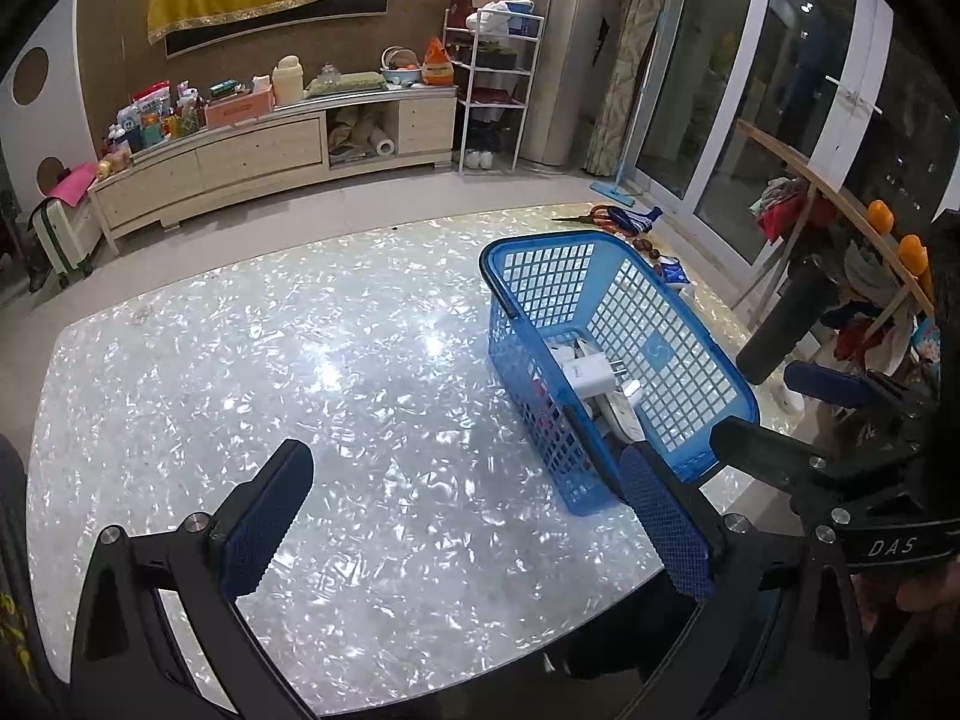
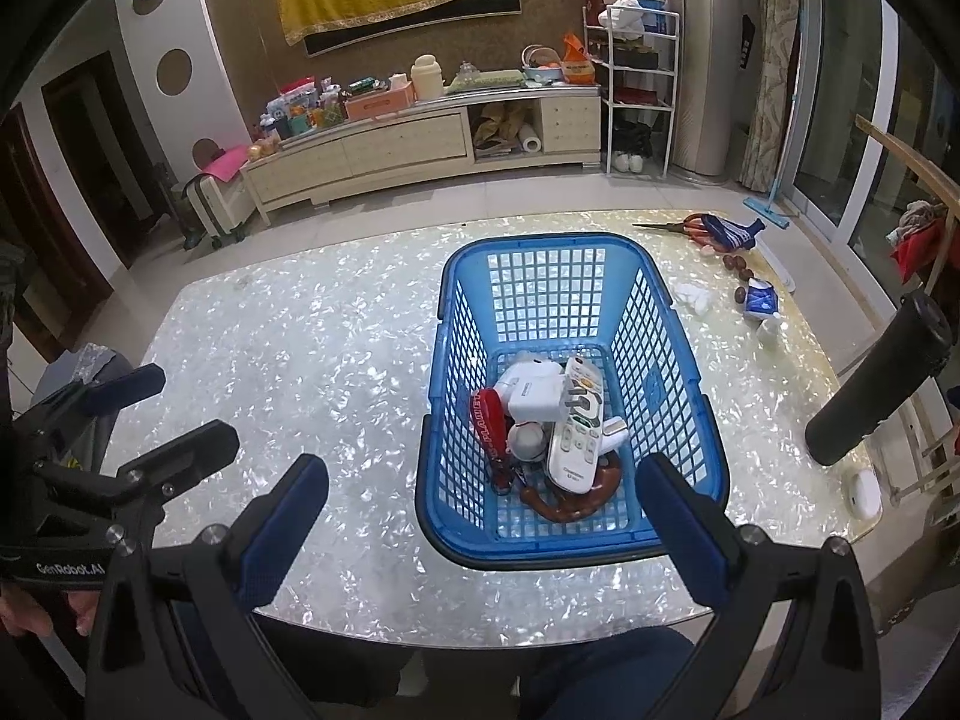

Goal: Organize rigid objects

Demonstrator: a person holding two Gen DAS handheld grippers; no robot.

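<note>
A blue plastic basket [image 2: 552, 276] stands on the shiny white table [image 2: 300, 348]; it also shows in the left wrist view [image 1: 528, 264]. Inside lie a white remote [image 2: 577, 426], a white charger block [image 2: 534, 399], a red tag [image 2: 487, 426], a small white round object [image 2: 527, 439] and a brown ring-shaped piece [image 2: 576, 501]. My right gripper [image 2: 486, 492] is open and empty, just in front of the basket's near rim. My left gripper [image 1: 462, 480] is open and empty over the table, left of the basket.
At the table's far right corner lie scissors with a blue cloth [image 2: 720, 231], brown nuts [image 2: 737, 267], a white tissue [image 2: 691, 299] and a blue-white packet [image 2: 762, 299]. A white round item [image 2: 861, 492] sits at the right edge. A cabinet [image 2: 420, 144] stands behind.
</note>
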